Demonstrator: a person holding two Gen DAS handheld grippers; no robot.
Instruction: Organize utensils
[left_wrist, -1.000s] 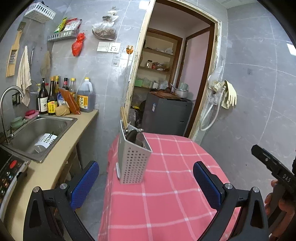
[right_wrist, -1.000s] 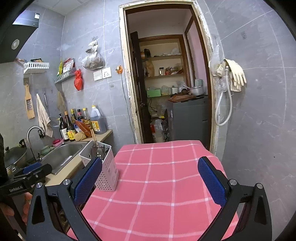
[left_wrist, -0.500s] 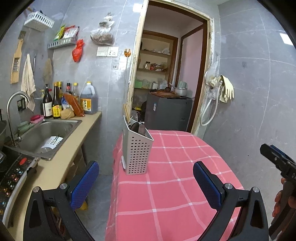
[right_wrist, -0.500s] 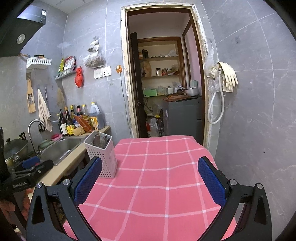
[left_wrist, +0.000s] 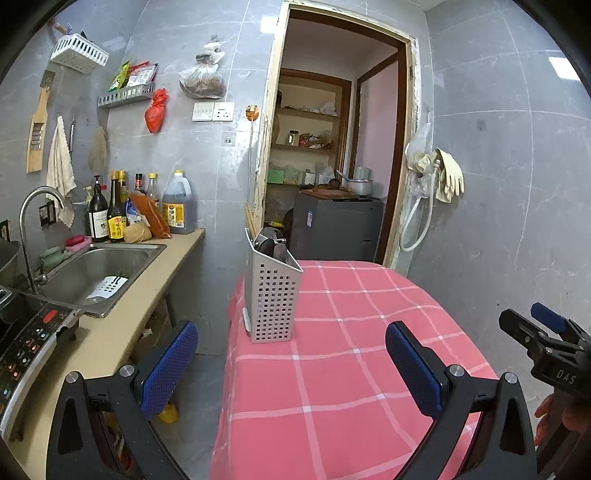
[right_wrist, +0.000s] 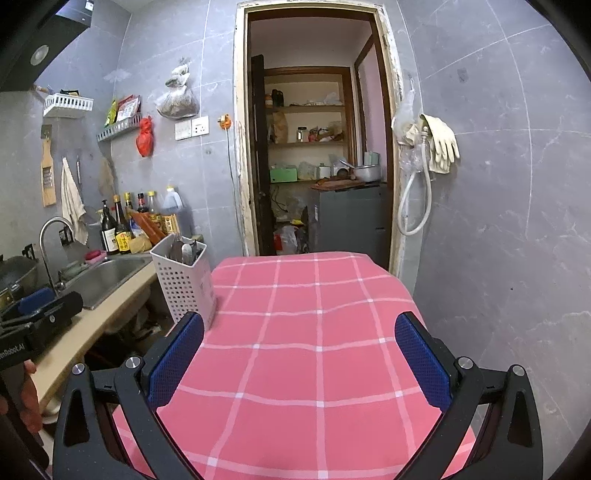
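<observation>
A white perforated utensil holder (left_wrist: 272, 295) stands upright at the left edge of the table with the pink checked cloth (left_wrist: 351, 369). Several metal utensils (left_wrist: 273, 247) stick out of its top. It also shows in the right wrist view (right_wrist: 186, 278), with utensils (right_wrist: 184, 251) inside. My left gripper (left_wrist: 291, 365) is open and empty, held back from the holder above the cloth. My right gripper (right_wrist: 299, 362) is open and empty over the cloth, to the right of the holder. The right gripper also appears at the right edge of the left wrist view (left_wrist: 546, 332).
A counter with a steel sink (left_wrist: 92, 269) runs along the left, with bottles (left_wrist: 110, 210) at its back and a cooker panel (left_wrist: 26, 339) in front. A white strainer (left_wrist: 107, 286) lies in the sink. A doorway (left_wrist: 332, 166) opens behind the table.
Both grippers have drawn back and levelled, so the holder and table look farther away. Both stay open and empty. The holder has not moved.
</observation>
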